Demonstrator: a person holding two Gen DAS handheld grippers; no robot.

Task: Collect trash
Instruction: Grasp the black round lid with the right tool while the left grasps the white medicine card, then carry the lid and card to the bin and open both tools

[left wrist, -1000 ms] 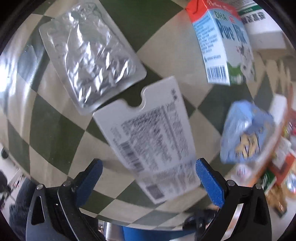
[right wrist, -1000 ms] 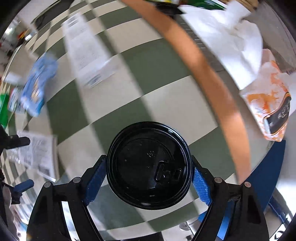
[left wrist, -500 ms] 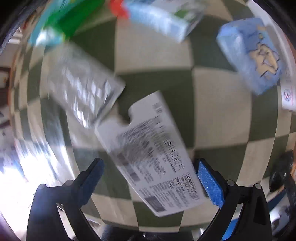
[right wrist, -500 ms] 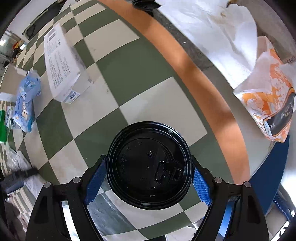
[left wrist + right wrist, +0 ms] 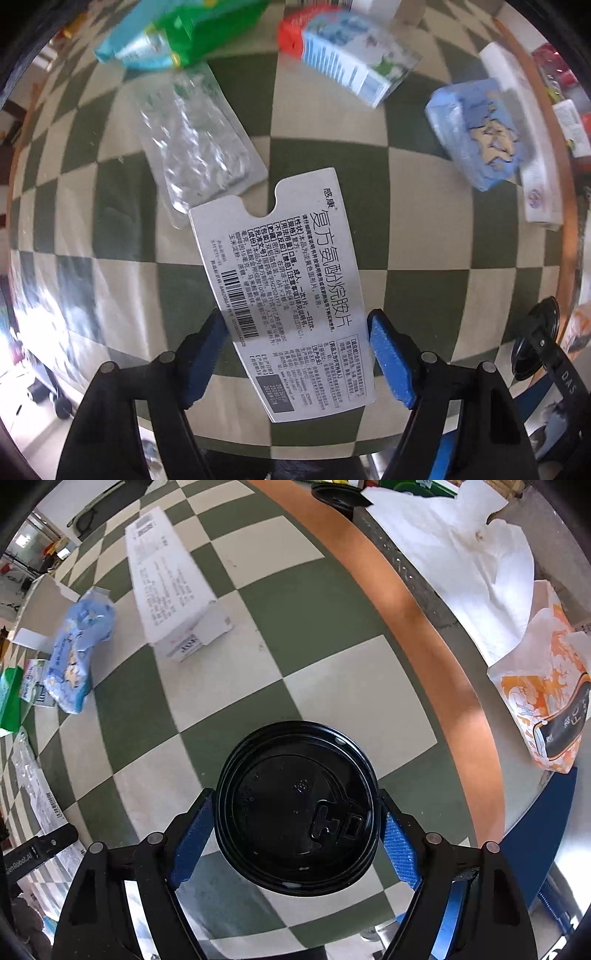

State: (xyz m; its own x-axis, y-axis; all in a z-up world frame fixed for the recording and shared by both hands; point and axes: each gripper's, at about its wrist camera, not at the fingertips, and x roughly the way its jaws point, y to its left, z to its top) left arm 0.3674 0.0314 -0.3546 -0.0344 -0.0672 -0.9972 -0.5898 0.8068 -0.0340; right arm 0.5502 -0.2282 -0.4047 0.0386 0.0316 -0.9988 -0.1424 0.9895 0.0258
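Note:
A flat white medicine card (image 5: 288,291) printed with text and a barcode lies on the green and cream checkered table (image 5: 406,236). My left gripper (image 5: 297,354) has its blue pads on both long edges of the card, shut on it. A silver blister pack (image 5: 199,136) lies just beyond the card. My right gripper (image 5: 297,830) is shut on a black plastic cup lid (image 5: 297,808), held above the table near its orange rim (image 5: 417,616).
A milk carton (image 5: 347,62), a green packet (image 5: 177,33), a blue tissue pack (image 5: 480,133) and a long white box (image 5: 166,579) lie on the table. White and orange paper bags (image 5: 539,686) sit past the rim to the right.
My left gripper has swung round over the card and its jaws have closed from wide open onto the card's edges. My right gripper still holds the lid and has drifted slightly.

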